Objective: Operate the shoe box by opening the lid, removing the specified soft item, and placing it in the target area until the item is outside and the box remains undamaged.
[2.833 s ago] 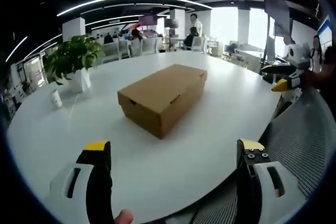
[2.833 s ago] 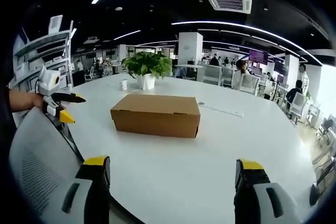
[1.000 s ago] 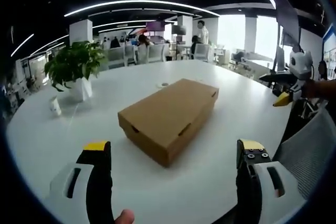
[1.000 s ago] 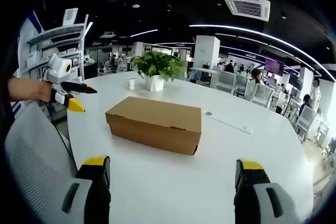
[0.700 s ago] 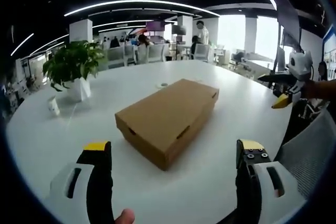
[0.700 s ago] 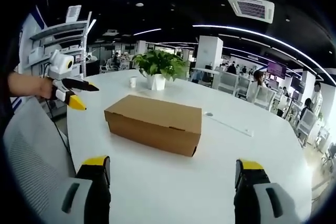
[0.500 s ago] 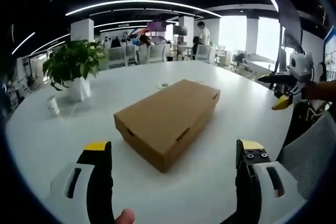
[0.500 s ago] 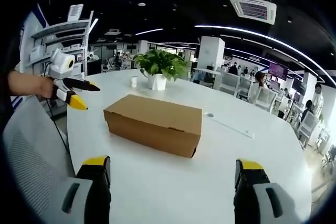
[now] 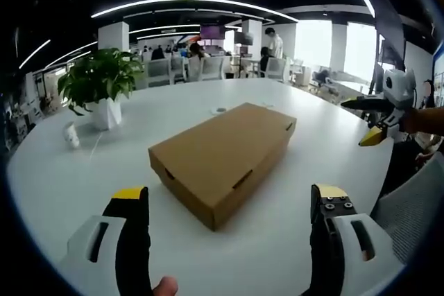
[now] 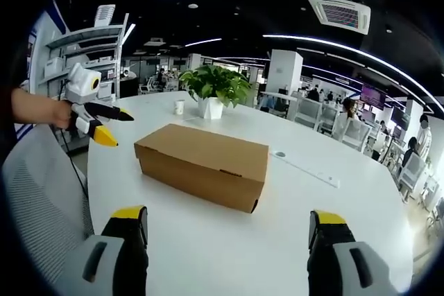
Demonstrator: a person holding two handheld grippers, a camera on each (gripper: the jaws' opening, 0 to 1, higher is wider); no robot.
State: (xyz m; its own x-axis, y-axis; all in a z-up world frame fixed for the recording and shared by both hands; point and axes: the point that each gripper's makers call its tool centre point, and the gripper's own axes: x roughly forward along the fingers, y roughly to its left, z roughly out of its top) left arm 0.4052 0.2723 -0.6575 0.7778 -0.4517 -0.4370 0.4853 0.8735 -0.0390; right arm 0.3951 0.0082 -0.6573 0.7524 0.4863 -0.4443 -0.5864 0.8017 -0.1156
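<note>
On the table (image 9: pixel 62 171), a closed shoe box (image 9: pixel 222 150) faces both grippers' parted jaws.

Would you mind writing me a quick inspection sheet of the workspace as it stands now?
Surface: white round table, mostly bare.
Job's things: brown shoe box near the table's middle, lid closed; soft item not visible.
Clutter: potted plant, small white cup, a small round disc, a flat white strip.
Grippers: left gripper and right gripper open, apart from the box, holding nothing.
Cables: nothing seen.
Surroundings: mesh chair, open office with seated people, shelving.
</note>
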